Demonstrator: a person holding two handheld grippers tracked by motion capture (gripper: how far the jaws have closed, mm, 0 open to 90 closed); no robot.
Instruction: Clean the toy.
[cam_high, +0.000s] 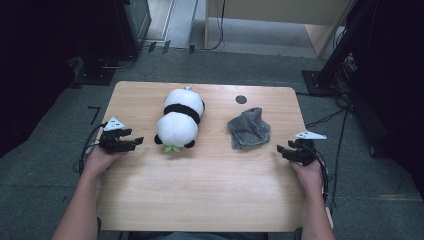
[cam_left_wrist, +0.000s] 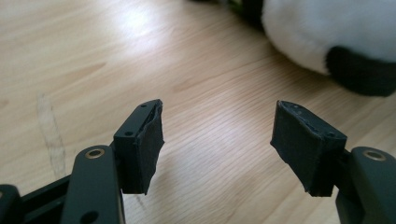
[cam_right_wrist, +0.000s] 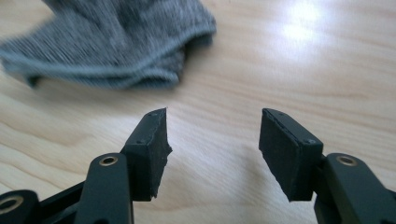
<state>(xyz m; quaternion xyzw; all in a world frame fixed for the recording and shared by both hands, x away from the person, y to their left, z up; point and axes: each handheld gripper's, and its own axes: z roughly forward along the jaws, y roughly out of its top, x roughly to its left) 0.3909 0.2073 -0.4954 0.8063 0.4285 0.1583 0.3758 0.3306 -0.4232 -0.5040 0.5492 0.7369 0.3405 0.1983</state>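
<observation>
Resting at the near edges of a light wooden table (cam_high: 200, 195), my two hand-held grippers sit low over the surface, one at each side, with nothing between their jaws.

Largest on the table is a plush panda (cam_high: 179, 120), white with a black band across its back, lying face down toward the far middle, a small green patch at its near end. In the left gripper view its white body and one black limb (cam_left_wrist: 359, 72) sit just beyond my jaws, up and to the right, apart from them.

Next in size is a crumpled grey cloth (cam_high: 249, 128), right of the panda and well apart from it. In the right gripper view the cloth (cam_right_wrist: 112, 42) lies ahead and to the left, its folded hem facing me, not touching the pads.

My left gripper (cam_high: 131, 141) points toward the panda with jaws spread wide; bare wood shows between them (cam_left_wrist: 217, 144). My right gripper (cam_high: 286, 150) points toward the cloth, likewise spread wide over bare wood (cam_right_wrist: 212, 149).

I judge this to be the approach — nothing is grasped yet. The next move calls for sliding each gripper forward and inward — the left to the panda's near side, the right to the cloth's hem — before closing.
</observation>
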